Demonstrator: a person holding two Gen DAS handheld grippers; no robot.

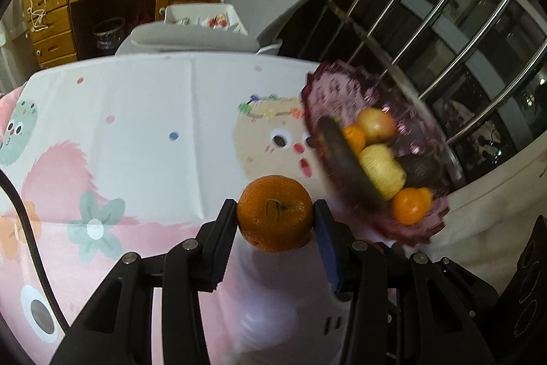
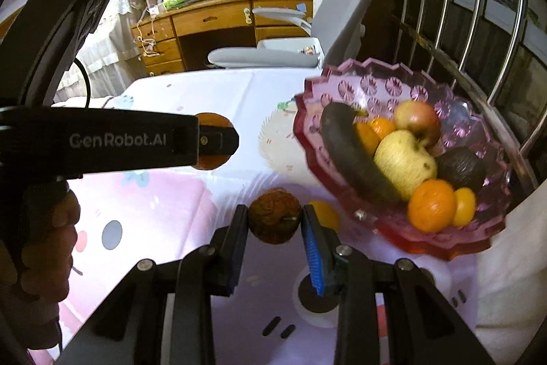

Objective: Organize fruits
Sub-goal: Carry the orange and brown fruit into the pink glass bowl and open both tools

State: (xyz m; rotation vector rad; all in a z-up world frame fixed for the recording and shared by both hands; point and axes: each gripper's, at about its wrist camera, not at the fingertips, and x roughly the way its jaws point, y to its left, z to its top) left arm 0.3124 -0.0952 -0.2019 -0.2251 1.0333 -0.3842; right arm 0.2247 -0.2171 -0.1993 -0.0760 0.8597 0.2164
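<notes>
Two loads in hand. Left gripper [image 1: 275, 212]: fingers closed on a mandarin [image 1: 274, 212], pads at its two sides, stem scar facing the lens, fruit carried clear above the surface [image 1: 143, 112]. Right gripper [image 2: 275, 221]: fingers around a brown fruit [image 2: 274, 220], rough-skinned, short stalk toward the blue pad; the dark pad touches it, while at the blue pad I cannot tell whether there is contact or a sliver of gap. Probably held, but not certain.

Just beyond the right fingers a small yellow fruit [image 2: 324, 214] lies on the surface, close to the bowl's near rim.

Bowl [image 2: 386, 81]: pink cut glass, scalloped edge, ahead and to the right in both views. Already inside: a dark long fruit [image 2: 355, 156] leaning across, a pale yellow apple [image 2: 403, 163], a red-yellow apple [image 2: 417, 122], a dark round one [image 2: 461, 168] and several oranges [image 2: 432, 204].

Judgement: step is delivery to the bowl. One fruit at a time; the two tools sit close and could knock together. Come over the rim, not through it, since glass chips. Lower into a free gap before opening, or the round fruit will roll off the pile. Keep squeeze light on the mandarin; its skin looks soft.

Writing: "GenRobot.AI" in grey on the left tool's body, read from the right camera. Nothing else legible.
</notes>
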